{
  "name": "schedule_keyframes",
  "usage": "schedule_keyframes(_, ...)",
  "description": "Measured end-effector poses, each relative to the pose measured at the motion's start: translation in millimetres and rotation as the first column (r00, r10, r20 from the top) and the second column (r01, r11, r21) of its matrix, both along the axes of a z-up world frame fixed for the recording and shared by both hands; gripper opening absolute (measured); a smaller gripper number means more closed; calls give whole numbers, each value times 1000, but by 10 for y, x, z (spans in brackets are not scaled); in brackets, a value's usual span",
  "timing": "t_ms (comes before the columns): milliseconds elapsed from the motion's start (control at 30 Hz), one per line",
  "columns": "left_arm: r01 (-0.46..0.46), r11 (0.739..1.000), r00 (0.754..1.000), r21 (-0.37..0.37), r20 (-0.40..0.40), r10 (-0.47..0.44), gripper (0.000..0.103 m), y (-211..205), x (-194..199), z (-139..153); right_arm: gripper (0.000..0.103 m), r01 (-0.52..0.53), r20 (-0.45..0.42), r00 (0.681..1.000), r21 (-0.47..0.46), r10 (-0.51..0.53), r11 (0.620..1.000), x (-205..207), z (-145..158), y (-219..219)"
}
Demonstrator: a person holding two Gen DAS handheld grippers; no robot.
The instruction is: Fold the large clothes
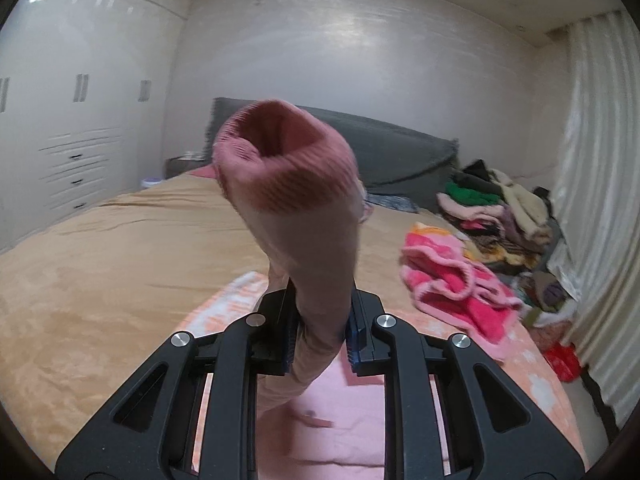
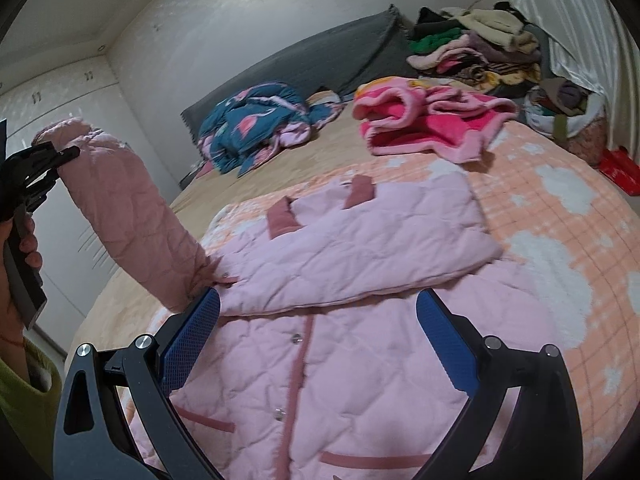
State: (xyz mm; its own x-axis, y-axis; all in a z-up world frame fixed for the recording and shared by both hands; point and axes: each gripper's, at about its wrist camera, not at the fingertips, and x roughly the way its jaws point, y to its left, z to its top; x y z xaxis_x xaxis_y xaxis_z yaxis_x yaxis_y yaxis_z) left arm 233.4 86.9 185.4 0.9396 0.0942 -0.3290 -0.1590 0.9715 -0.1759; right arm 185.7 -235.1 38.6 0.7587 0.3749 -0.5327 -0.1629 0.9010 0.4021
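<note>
Two grippers: one holds, one waits.
Left gripper [image 1: 322,320]: squeezed tight on the pink sleeve [image 2: 132,216], lifted up.
Right gripper [image 2: 318,312]: fingers wide apart, holding nothing, over the jacket.
Pink quilted jacket [image 2: 340,360]: lying flat on the orange blanket [image 2: 560,216] on the bed.

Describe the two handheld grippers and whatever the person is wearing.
Both grippers are matte black, with slotted, curved linkage arms joined by round silver pivot pins. The right gripper has flat blue finger pads with a fine cross-hatched texture; the left gripper shows the same blue pads edge-on. No cables show. The person wears a yellow-green sleeve on the left arm.
</note>
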Motion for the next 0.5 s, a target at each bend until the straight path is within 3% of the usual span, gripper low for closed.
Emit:
schedule_keyframes(300, 170, 985, 984, 34, -65, -167, 8, -683, 170, -274, 98, 69, -20, 997, 19, -69, 997, -52, -121, -361)
schedule_keyframes(500, 276, 960, 955, 48, -126, -269, 8, -1035, 318, -577, 98, 107, -40, 993, 22, -106, 994, -88, -222, -547)
